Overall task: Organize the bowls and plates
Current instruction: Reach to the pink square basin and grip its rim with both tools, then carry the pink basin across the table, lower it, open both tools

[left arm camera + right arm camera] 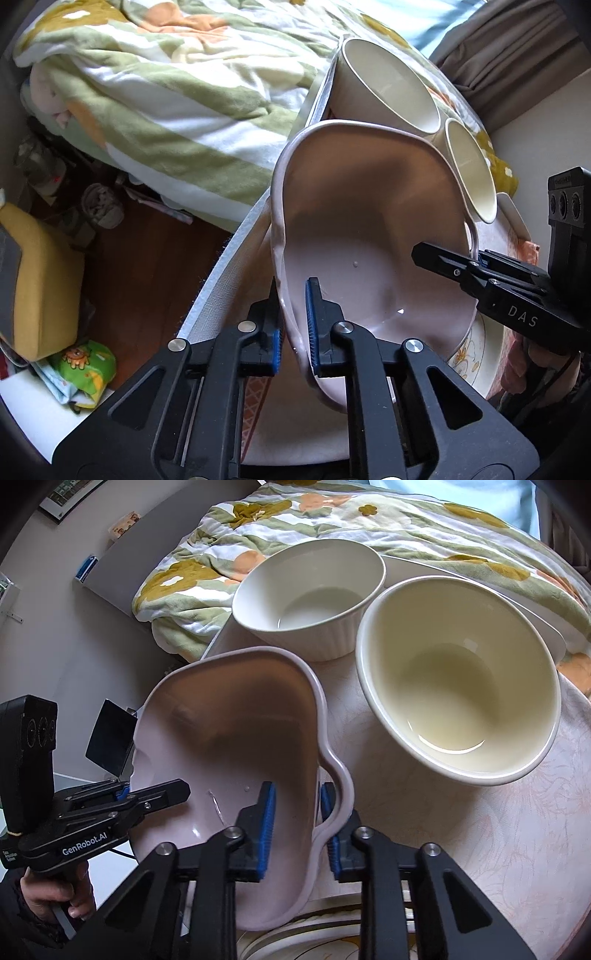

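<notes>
A pale pink handled dish (369,229) is held between both grippers above a patterned plate (476,354). My left gripper (293,332) is shut on the dish's near rim. My right gripper (297,827) is shut on the opposite rim by its handle (338,782); it also shows in the left wrist view (480,273). The dish (229,746) is tilted. Two cream bowls stand on the table behind it: a ribbed one (310,602) and a larger smooth one (458,679). The plate's edge (332,926) shows below the dish.
The round table (480,849) has a pink floral cloth. A white tray (498,602) lies behind the bowls. A bed with a floral quilt (166,92) stands beyond the table. A yellow cushion (37,280) and clutter lie on the wooden floor.
</notes>
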Demonstrator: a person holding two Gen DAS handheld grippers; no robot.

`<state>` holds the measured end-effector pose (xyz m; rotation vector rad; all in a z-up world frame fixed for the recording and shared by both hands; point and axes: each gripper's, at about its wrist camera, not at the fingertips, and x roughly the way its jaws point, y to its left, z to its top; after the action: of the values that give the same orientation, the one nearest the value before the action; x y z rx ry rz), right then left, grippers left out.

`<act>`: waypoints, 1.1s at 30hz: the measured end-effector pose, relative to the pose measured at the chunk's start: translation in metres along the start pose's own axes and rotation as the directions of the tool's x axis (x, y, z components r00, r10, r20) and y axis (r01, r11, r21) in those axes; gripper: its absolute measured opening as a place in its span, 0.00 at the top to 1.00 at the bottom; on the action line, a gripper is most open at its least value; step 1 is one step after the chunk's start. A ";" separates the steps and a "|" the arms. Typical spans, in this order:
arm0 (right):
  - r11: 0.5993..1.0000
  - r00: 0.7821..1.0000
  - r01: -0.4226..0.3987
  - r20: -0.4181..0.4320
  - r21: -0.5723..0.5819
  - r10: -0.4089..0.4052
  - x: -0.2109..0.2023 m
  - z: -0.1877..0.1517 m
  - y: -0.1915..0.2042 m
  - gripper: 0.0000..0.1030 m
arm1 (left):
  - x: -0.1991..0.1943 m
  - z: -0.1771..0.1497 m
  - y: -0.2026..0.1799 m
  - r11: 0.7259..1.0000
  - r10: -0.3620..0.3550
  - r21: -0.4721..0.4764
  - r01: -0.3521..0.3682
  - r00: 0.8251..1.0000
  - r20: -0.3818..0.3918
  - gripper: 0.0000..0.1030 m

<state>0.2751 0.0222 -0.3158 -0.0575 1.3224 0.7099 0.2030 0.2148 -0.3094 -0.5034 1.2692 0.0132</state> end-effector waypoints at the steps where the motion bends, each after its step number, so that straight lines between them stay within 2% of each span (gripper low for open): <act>1: 1.000 1.000 0.007 0.003 0.000 -0.007 0.000 0.000 0.000 0.87 | 0.000 0.000 0.001 1.000 -0.001 0.000 0.001 1.000 0.002 0.92; 8: 1.000 0.998 0.024 0.052 0.006 -0.025 -0.016 -0.006 0.004 0.89 | -0.019 0.001 -0.014 0.997 0.026 0.070 -0.029 0.999 0.046 0.92; 12: 1.000 0.992 0.015 0.123 0.026 -0.018 -0.043 -0.014 0.007 0.89 | -0.045 0.000 -0.033 0.991 0.029 0.131 -0.041 0.995 0.094 0.92; 16: 0.999 0.977 0.011 0.213 0.037 -0.019 -0.083 -0.032 0.006 0.89 | -0.076 -0.007 -0.064 0.980 0.022 0.192 -0.053 0.987 0.162 0.92; 22: 0.998 0.942 0.014 0.333 0.065 -0.035 -0.150 -0.077 -0.008 0.89 | -0.111 -0.034 -0.131 0.959 -0.015 0.280 -0.052 0.972 0.235 0.92; 25: 0.996 0.930 0.026 0.364 0.089 -0.056 -0.184 -0.105 -0.023 0.89 | -0.117 -0.056 -0.171 0.949 -0.042 0.314 -0.037 0.970 0.240 0.92; 29: 0.989 0.915 0.052 0.390 0.142 -0.104 -0.223 -0.146 -0.054 0.89 | -0.108 -0.090 -0.227 0.931 -0.087 0.366 0.002 0.973 0.214 0.92; 33: 0.974 0.904 0.092 0.392 0.205 -0.168 -0.252 -0.190 -0.094 0.89 | -0.083 -0.123 -0.281 0.910 -0.130 0.410 0.056 0.979 0.157 0.92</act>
<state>0.1406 -0.2439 -0.1758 0.1431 0.9642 0.4515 0.1444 -0.0592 -0.1596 -0.1971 1.0309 -0.2753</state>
